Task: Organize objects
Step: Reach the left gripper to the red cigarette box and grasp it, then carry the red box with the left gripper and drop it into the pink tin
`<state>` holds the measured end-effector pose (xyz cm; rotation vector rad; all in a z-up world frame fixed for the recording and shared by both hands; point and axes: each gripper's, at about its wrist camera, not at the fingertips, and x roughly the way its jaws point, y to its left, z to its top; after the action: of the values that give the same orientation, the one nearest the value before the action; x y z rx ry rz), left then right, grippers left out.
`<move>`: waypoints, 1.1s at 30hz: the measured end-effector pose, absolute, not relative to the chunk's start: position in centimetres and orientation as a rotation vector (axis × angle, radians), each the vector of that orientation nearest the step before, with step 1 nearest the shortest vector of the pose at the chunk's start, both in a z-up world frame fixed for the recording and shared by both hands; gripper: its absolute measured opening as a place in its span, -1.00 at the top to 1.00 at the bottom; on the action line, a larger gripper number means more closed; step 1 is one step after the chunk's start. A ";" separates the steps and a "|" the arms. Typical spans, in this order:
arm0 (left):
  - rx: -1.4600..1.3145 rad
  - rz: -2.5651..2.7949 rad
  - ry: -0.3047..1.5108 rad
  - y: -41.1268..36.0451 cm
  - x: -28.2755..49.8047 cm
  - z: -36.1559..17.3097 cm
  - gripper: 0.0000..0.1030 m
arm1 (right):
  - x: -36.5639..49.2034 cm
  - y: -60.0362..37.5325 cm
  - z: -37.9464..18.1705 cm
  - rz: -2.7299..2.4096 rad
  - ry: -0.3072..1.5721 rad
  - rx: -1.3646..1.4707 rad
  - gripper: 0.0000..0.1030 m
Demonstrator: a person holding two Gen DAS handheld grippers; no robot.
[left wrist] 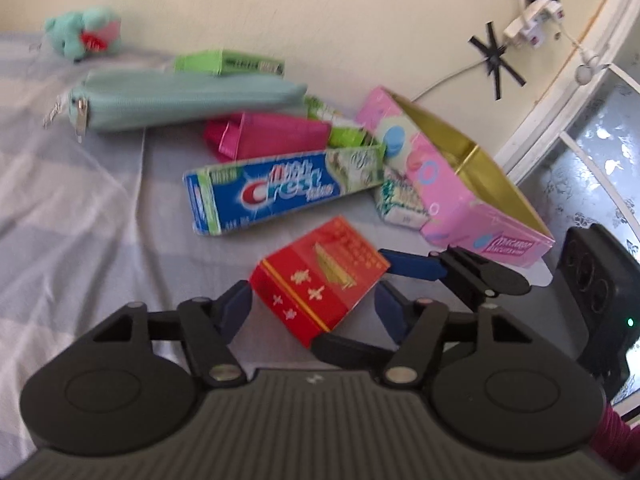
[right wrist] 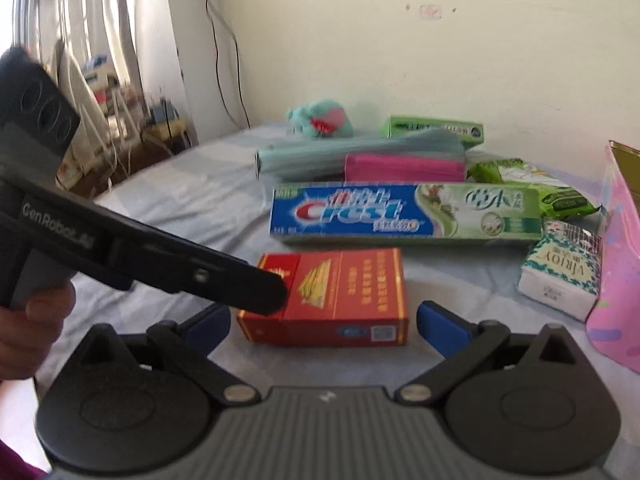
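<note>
A red box [left wrist: 320, 280] lies on the blue-grey bedsheet [left wrist: 80, 216]. My left gripper [left wrist: 314, 306] is open, its blue fingers either side of the box's near end. My right gripper [right wrist: 324, 322] is open too, its fingers flanking the same red box [right wrist: 340, 296]. The right gripper's fingers show in the left wrist view [left wrist: 416, 266], at the box's right side. The left gripper shows in the right wrist view [right wrist: 248, 288], its tip over the box's left end. A pink tin [left wrist: 452, 184] with a gold inside stands open at the right.
Behind the red box lie a Crest toothpaste box [right wrist: 400, 212], a tissue pack [right wrist: 560, 276], a magenta pouch [right wrist: 404, 168], a teal pencil case [left wrist: 188, 100], green packets [right wrist: 436, 128] and a teal plush toy [right wrist: 320, 118]. The wall is behind; cables and a window frame at the right.
</note>
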<state>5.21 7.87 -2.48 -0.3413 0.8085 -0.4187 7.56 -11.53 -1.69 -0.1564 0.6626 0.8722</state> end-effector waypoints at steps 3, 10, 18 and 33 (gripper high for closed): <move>-0.349 -0.401 0.821 7.6 5.3 -2.8 -0.26 | 7.6 -11.1 -2.0 0.864 0.686 -0.185 -1.00; -0.292 -0.361 0.807 6.3 4.9 -2.8 -0.08 | 7.4 -10.9 -2.2 0.822 0.663 -0.208 -0.83; -0.210 -0.327 0.805 4.0 4.0 -2.6 -0.07 | 6.7 -11.3 -2.1 0.800 0.668 -0.236 -0.82; -0.023 -0.675 0.842 -11.1 2.6 -3.1 -0.07 | -0.1 -25.2 -2.2 0.378 0.609 -0.161 -0.83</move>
<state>2.56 -11.07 -3.08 -0.0233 0.8424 -0.6751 -0.09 -25.20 -2.21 -0.1606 0.6087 0.3775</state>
